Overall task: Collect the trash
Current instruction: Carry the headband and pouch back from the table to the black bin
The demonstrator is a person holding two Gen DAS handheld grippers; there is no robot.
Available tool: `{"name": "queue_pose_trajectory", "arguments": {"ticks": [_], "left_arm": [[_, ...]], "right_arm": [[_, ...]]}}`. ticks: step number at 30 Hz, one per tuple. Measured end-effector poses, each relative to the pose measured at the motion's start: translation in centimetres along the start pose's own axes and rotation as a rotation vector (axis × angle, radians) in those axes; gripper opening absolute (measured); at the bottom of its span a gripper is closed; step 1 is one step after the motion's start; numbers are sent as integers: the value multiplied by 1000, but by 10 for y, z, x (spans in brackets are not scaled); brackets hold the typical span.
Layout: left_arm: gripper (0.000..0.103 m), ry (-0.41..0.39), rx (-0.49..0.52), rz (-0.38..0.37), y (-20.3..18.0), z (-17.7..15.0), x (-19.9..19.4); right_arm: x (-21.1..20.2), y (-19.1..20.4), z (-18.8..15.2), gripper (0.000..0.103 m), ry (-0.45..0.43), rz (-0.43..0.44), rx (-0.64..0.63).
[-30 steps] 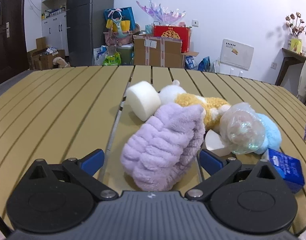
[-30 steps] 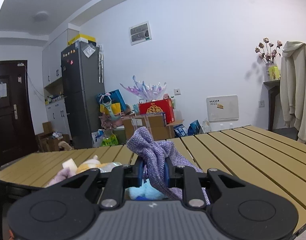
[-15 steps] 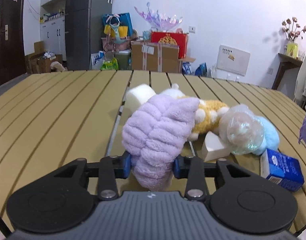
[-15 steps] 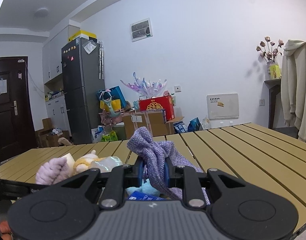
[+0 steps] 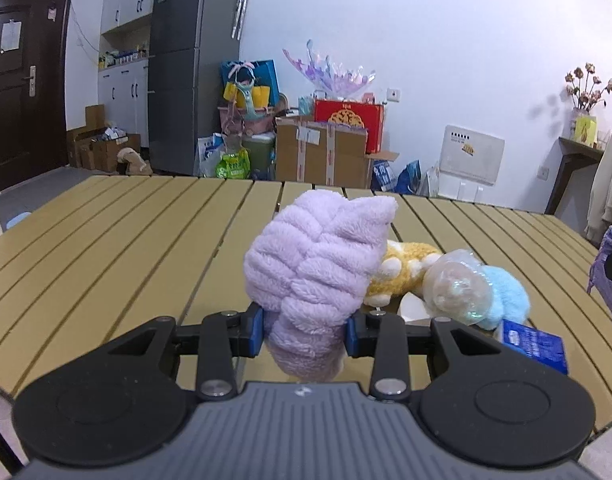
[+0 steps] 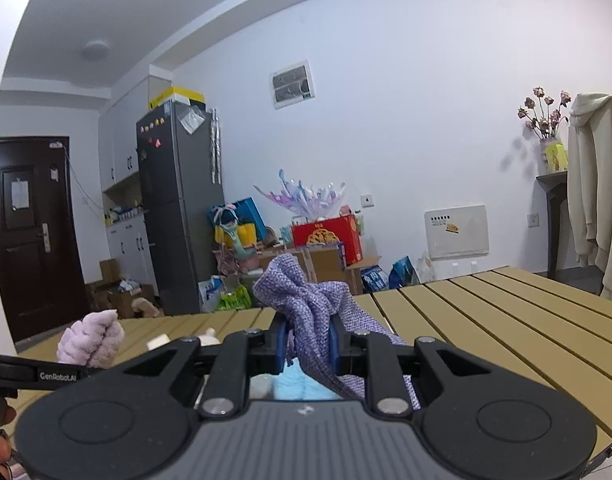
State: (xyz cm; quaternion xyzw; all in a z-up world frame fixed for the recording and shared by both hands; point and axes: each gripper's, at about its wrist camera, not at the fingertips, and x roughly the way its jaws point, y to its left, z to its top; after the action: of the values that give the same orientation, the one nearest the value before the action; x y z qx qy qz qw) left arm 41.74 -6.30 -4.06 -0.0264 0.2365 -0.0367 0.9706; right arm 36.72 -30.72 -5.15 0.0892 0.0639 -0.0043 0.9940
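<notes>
Above the slatted table (image 5: 106,240), both fingers pairs clamp: left gripper (image 5: 304,330) lilac plush (image 5: 318,256), right gripper (image 6: 308,350) purple cloth (image 6: 306,300).

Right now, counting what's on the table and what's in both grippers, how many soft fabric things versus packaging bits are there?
Soft fabric things: 4 (lilac fluffy piece, purple woven cloth, yellow plush, blue plush)
Packaging bits: 2 (clear plastic wrap, blue carton)
Total: 6

A lived-in home: a grey fridge (image 5: 194,68) beside kitchen cabinets (image 5: 124,92), stacked cardboard boxes (image 5: 320,156), a slatted table (image 5: 126,240) and dried flowers (image 6: 544,120) on a shelf.
</notes>
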Motion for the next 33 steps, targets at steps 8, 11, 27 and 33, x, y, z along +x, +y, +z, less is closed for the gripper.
{"name": "queue_pose_trajectory", "arguments": {"ticks": [8,11,27,33], "left_arm": [[37,-18,-39,2,6,-10,-46],[37,-23,-47,2,11,-15,-65],[37,-21,-42,37,40,-44,-156],[37,-9,-38,54,49,-58,-180]], "right_arm": [[-37,8,8,19,-31,33,4],[-54,11,11,19,-42,46,2],[-139,33,1,19,17,101,-42],[-164,46,-8,19,60,112,-64]]}}
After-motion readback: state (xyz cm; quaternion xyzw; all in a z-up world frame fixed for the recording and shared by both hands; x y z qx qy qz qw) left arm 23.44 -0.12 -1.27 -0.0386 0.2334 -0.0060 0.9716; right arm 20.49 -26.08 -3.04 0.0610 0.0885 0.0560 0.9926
